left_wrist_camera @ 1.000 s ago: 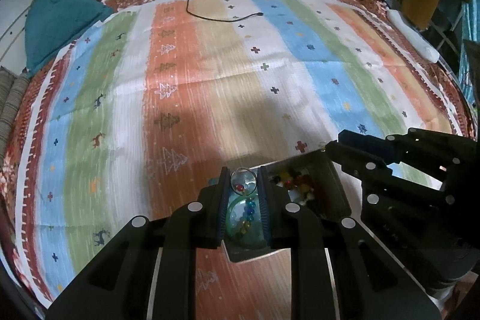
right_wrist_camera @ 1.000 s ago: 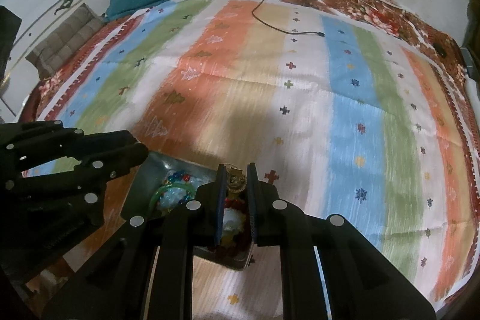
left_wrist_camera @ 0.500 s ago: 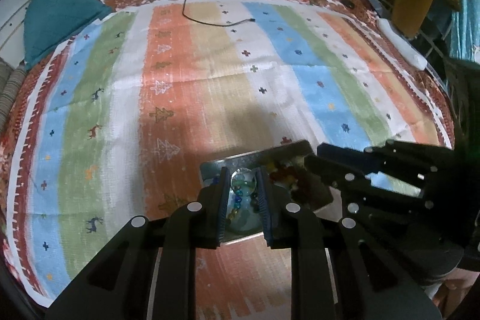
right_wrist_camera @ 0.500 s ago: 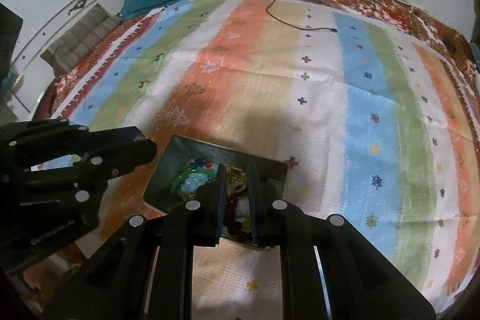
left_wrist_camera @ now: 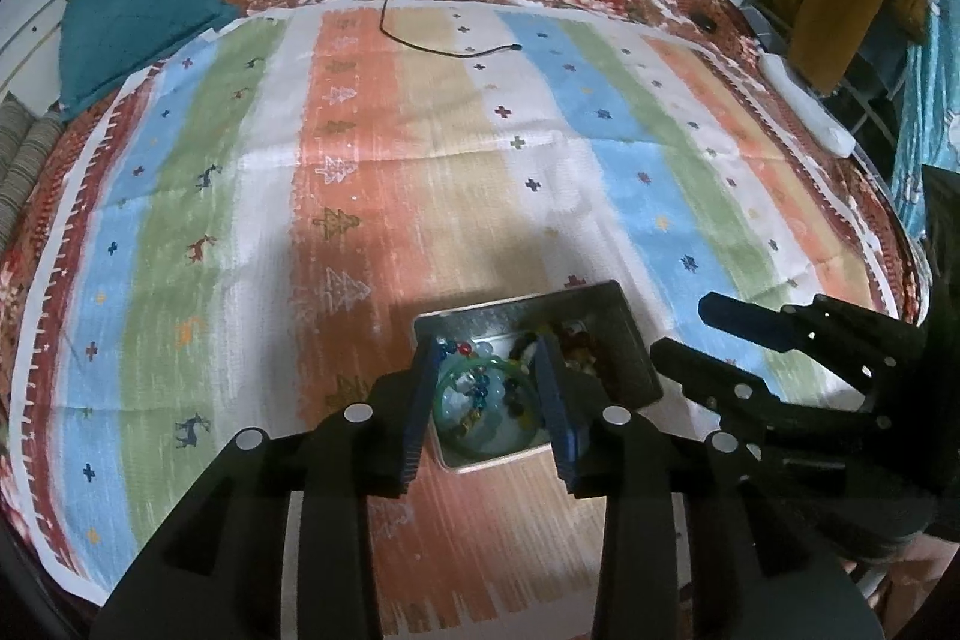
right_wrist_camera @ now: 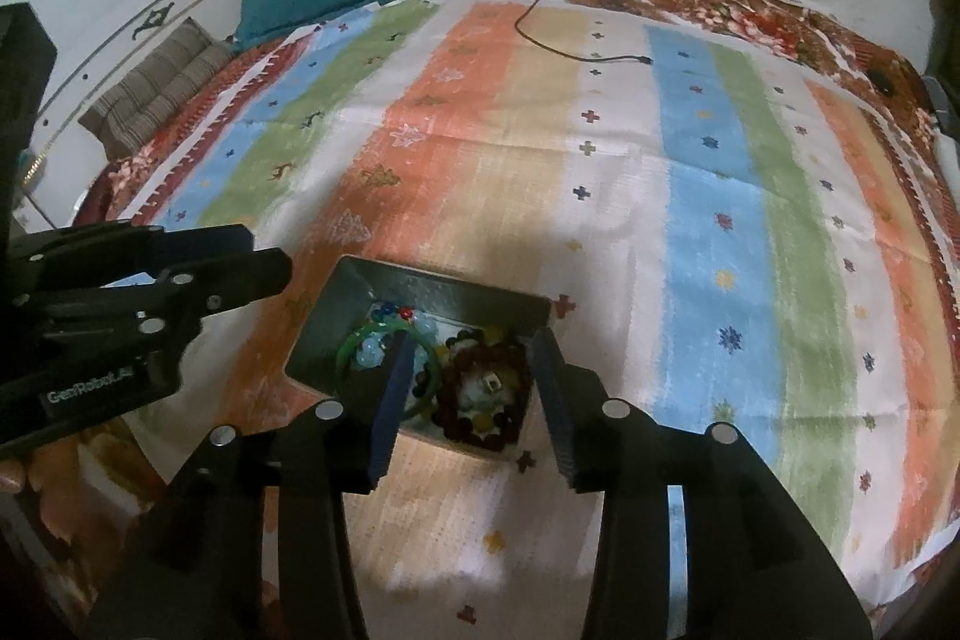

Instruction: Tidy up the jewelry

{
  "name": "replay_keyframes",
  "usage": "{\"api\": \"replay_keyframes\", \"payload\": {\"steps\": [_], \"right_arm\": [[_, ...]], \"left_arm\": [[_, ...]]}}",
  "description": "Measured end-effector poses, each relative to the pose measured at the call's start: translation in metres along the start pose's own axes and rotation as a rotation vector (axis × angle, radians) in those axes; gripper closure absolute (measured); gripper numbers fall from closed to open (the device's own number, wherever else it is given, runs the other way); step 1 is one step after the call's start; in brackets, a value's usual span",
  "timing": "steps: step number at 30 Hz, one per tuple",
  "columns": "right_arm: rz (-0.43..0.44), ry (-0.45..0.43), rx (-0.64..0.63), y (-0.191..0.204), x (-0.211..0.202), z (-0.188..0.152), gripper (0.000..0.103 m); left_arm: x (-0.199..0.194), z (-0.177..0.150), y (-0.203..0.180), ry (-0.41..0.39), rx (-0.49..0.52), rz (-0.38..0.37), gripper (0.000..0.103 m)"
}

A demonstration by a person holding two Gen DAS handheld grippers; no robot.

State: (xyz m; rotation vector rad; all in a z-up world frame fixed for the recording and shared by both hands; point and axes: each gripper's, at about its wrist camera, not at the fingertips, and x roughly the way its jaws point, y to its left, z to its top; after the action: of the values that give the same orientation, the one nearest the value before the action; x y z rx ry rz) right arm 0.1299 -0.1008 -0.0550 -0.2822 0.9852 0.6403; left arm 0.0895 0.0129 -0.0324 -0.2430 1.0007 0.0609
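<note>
The cloth [right_wrist_camera: 690, 196] bore orange, tan, white, blue and green stripes with small crosses. A green bangle [right_wrist_camera: 354, 340] and dark red beads [right_wrist_camera: 480, 370] lay in the grey tray [right_wrist_camera: 336, 316].

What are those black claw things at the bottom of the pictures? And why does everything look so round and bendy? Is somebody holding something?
They are grabbing tools, each with two fingers, and a person holds one in each hand. Each tool carries a small camera that looks forward along its fingers, and its wide lens makes everything bulge like a ball. One picture comes from the left gripper, the other from the right gripper. In each picture you can also see the other tool at the side.

Below them is a striped cloth in orange, blue, green and white. On it sits a small grey metal tray full of jewelry: a green ring-shaped bangle, a dark red bead bracelet and other colourful beads.

Both tools hang open above the tray. Neither holds anything.
</note>
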Motion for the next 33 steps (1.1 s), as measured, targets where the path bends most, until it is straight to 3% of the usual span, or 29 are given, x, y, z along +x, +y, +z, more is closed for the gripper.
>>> {"api": "replay_keyframes", "payload": {"steps": [14,16,23,30,33], "right_arm": [[0.042,-0.059,0.031,0.0,-0.034,-0.014,0.03],[0.032,-0.074,0.029,0.0,-0.038,-0.017,0.026],[0.023,-0.116,0.03,0.0,-0.056,-0.03,0.019],[0.0,-0.146,0.008,0.005,-0.067,-0.042,0.007],[-0.005,-0.169,0.0,0.007,-0.072,-0.047,0.006]], "left_arm": [[-0.031,-0.029,-0.001,-0.056,0.026,-0.037,0.043],[-0.036,-0.033,-0.003,-0.069,0.041,-0.04,0.036],[-0.047,-0.047,-0.003,-0.109,0.052,-0.036,0.029],[-0.054,-0.056,-0.012,-0.15,0.095,-0.012,0.005],[-0.058,-0.06,-0.013,-0.177,0.094,0.009,0.006]]}}
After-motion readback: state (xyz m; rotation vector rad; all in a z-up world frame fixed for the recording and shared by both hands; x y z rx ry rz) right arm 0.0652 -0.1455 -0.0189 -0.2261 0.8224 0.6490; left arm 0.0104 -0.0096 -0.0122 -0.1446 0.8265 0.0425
